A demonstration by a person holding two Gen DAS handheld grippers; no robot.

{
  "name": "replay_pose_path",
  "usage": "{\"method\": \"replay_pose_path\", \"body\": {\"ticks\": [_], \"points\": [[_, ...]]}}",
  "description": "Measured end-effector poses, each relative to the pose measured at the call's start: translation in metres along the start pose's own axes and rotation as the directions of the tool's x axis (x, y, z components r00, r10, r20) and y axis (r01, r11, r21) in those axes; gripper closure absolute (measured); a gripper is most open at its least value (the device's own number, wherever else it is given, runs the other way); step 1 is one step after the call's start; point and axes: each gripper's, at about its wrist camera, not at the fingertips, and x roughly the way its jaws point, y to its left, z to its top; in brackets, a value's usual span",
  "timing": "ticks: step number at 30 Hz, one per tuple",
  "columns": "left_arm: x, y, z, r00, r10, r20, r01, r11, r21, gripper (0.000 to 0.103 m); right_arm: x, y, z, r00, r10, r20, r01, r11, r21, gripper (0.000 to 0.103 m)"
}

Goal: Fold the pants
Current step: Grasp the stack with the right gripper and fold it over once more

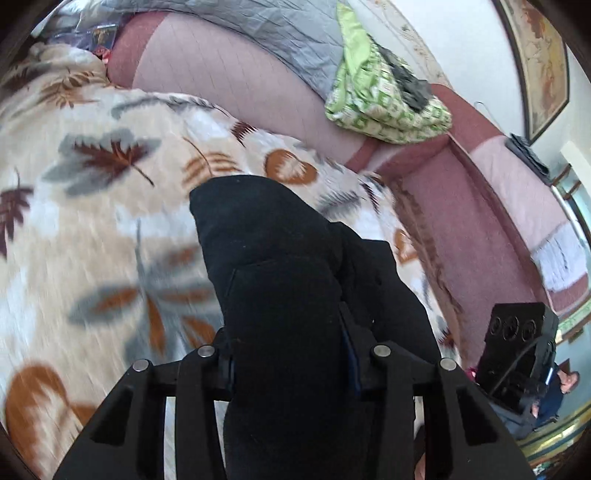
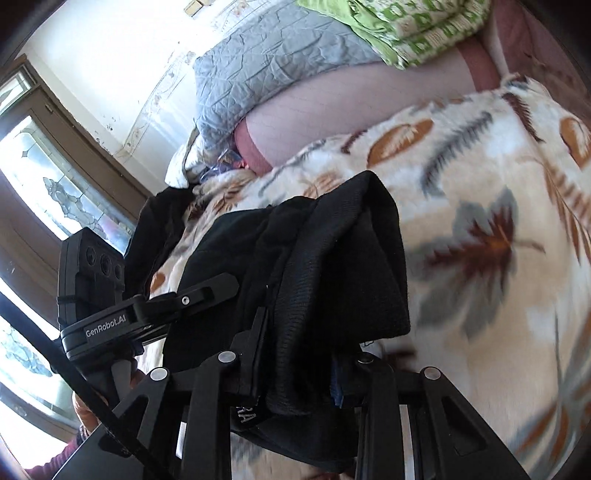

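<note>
The black pants (image 1: pixel 280 266) hang bunched over the leaf-patterned blanket (image 1: pixel 92 206). My left gripper (image 1: pixel 291 350) is shut on a thick fold of the pants, which covers its fingertips. In the right wrist view the pants (image 2: pixel 332 266) drape over my right gripper (image 2: pixel 295 369), which is shut on their ribbed edge. The left gripper (image 2: pixel 207 291) shows there at the left, clamped on the same cloth. The blanket (image 2: pixel 480 332) lies below, and the view is blurred.
A pink sofa back (image 1: pixel 229 77) runs behind the blanket, with a grey quilt (image 1: pixel 280 33) and a green patterned cloth (image 1: pixel 384 96) on it. A framed picture (image 1: pixel 539 62) hangs on the right wall. A window (image 2: pixel 55 192) is at the left.
</note>
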Motion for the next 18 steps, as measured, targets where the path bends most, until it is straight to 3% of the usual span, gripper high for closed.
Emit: {"method": "replay_pose_path", "body": {"ticks": [4,6,8,10,15,18], "points": [[0.027,0.015,0.014,0.994,0.111,-0.022,-0.110,0.993,0.039,0.060,0.034,-0.005,0.018,1.000,-0.030,-0.004,0.030,1.000,0.001,0.073],[0.051,0.026,0.013,0.974,0.215,-0.067,-0.211,0.975,0.063,0.053,0.054,-0.014,0.019,0.998,-0.061,-0.022,0.061,0.998,0.008,0.073],[0.062,0.035,0.010,0.963,0.255,-0.088,-0.249,0.966,0.074,0.047,0.075,-0.027,0.014,0.991,-0.117,-0.068,0.118,0.993,0.015,0.068],[0.058,0.037,0.008,0.969,0.235,-0.081,-0.230,0.971,0.069,0.046,0.088,-0.040,0.006,0.978,-0.180,-0.102,0.182,0.983,0.017,0.052],[0.017,0.023,0.004,0.972,0.235,-0.018,-0.231,0.965,0.123,0.044,0.068,-0.053,0.002,0.986,-0.145,-0.081,0.152,0.985,0.083,0.045],[-0.009,0.014,-0.008,0.975,0.218,0.029,-0.220,0.966,0.136,0.041,0.033,-0.052,0.007,0.984,-0.179,0.011,0.177,0.980,0.089,0.044]]}}
